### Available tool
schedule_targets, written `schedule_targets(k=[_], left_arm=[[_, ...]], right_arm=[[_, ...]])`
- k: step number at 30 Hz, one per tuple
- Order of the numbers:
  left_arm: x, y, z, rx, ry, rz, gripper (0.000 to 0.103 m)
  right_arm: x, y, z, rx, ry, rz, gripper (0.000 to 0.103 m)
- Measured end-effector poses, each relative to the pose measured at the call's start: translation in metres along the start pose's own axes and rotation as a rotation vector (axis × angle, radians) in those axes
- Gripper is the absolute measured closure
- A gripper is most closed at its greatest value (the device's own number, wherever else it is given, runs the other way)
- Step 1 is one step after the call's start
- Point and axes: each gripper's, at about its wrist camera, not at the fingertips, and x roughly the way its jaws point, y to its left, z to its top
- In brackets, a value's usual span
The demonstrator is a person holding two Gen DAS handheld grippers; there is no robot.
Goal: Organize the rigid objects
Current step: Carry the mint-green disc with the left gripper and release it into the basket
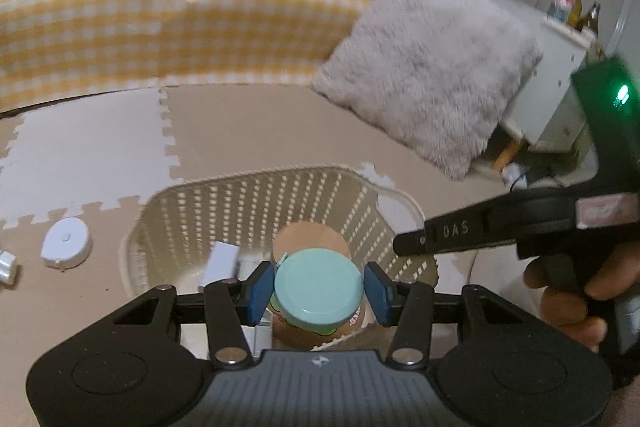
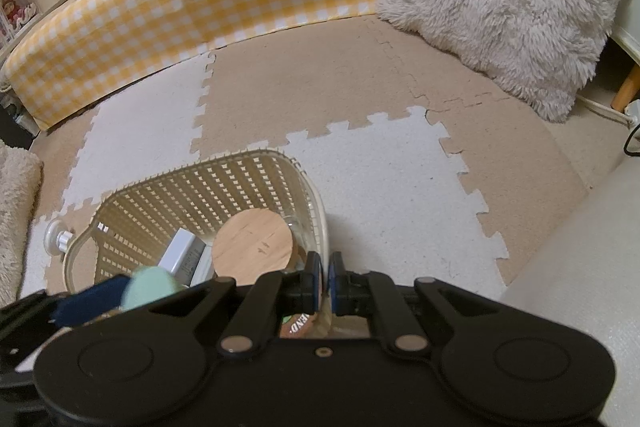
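The left claw (image 1: 319, 293) grips a small jar with a mint-green round plastic lid (image 1: 319, 287), blue pads pressed on opposite sides of the lid, and holds it above the cream woven-plastic basket (image 1: 256, 195) on the foam puzzle-mat floor. The right claw (image 2: 325, 281) is closed on the basket's near rim, apparently steadying it. The jar hangs roughly upright, its long axis vertical and the lid facing the camera, over a container with a round wooden lid (image 1: 308, 239) and a white box (image 1: 221, 261) already inside. The likely trouble is that the pads bear only on the smooth lid, so the jar could slip or tilt, and if released here it would strike the wooden lid and topple. A white round disc (image 1: 66, 242) lies outside on the mat.
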Motion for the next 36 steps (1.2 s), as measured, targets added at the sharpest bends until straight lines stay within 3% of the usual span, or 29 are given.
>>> schedule_targets(k=[18, 30, 36], left_arm=[[0.037, -0.003, 0.001, -0.033, 0.118, 0.015, 0.052], [0.031, 0.003, 0.003, -0.061, 0.142, 0.038, 0.034], [0.024, 0.004, 0.006, -0.06, 0.149, 0.033, 0.034]], right_arm=[[-0.001, -0.001, 0.0, 0.002, 0.001, 0.003, 0.097], [-0.001, -0.002, 0.001, 0.001, 0.003, 0.004, 0.097], [-0.001, -0.002, 0.001, 0.002, 0.003, 0.004, 0.097]])
